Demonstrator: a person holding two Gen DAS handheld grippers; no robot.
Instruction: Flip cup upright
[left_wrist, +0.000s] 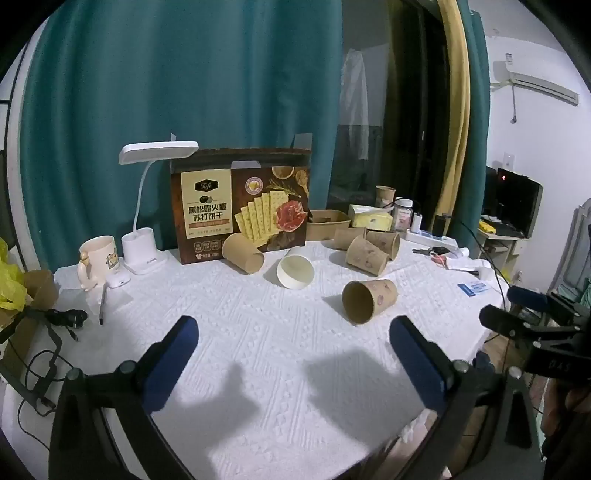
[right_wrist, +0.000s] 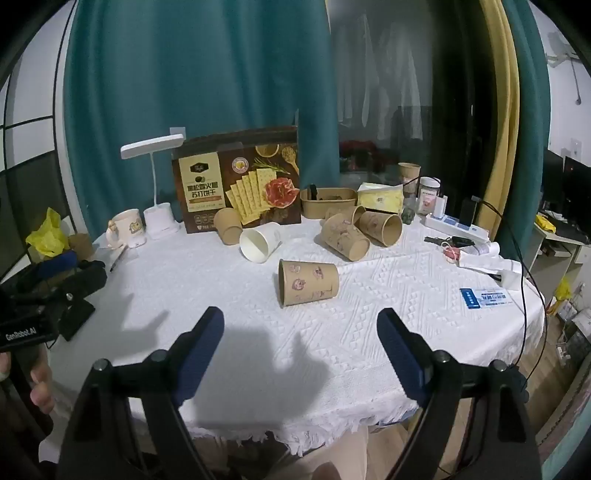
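Cups lie tipped over on the white-clothed counter, and neither gripper holds any of them. The left gripper hangs above the near part of the cloth with its blue-padded jaws spread wide and nothing between them. The right gripper is likewise spread wide and empty, tilted down toward the cloth.

The nearest brown paper cup lies on its side just ahead of the right gripper, roughly in line with the gap between its jaws, its open mouth turned to that gripper's left. From the left gripper the same cup sits ahead and to the right, just beyond the right fingertip, mouth facing the camera.

Farther ahead of the left gripper a white paper cup lies on its side, with a plain brown cup just left of it. To the right, beyond the nearest cup, a cluster of three patterned brown cups lies tipped together.

Behind them all stands a cracker box, with a white desk lamp and a cream mug off to its left.
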